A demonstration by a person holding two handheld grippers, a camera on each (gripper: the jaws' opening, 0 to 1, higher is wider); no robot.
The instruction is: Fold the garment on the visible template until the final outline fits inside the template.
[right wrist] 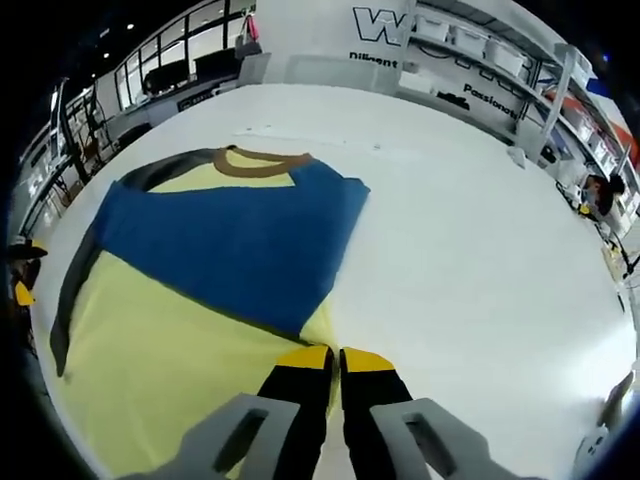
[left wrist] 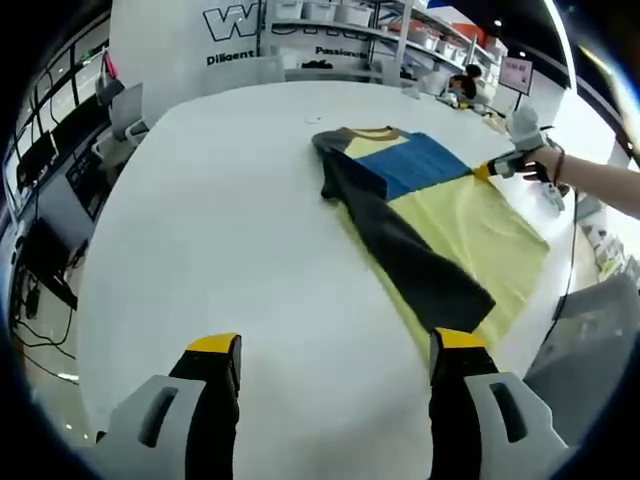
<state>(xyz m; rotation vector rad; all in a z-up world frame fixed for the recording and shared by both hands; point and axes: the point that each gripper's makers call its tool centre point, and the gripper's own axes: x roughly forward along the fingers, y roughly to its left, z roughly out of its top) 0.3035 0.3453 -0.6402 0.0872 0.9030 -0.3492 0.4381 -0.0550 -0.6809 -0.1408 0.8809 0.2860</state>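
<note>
So far one sleeve is folded in | shirt (right wrist: 200, 300) edge pinched by right gripper (right wrist: 335, 358) | left gripper (left wrist: 335, 345) held open | more folds needed

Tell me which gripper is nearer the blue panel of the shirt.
Right. The right gripper is shut at the shirt's edge, just below the blue panel. The left gripper stands open at the hem end of the shirt, well away from that panel.
</note>
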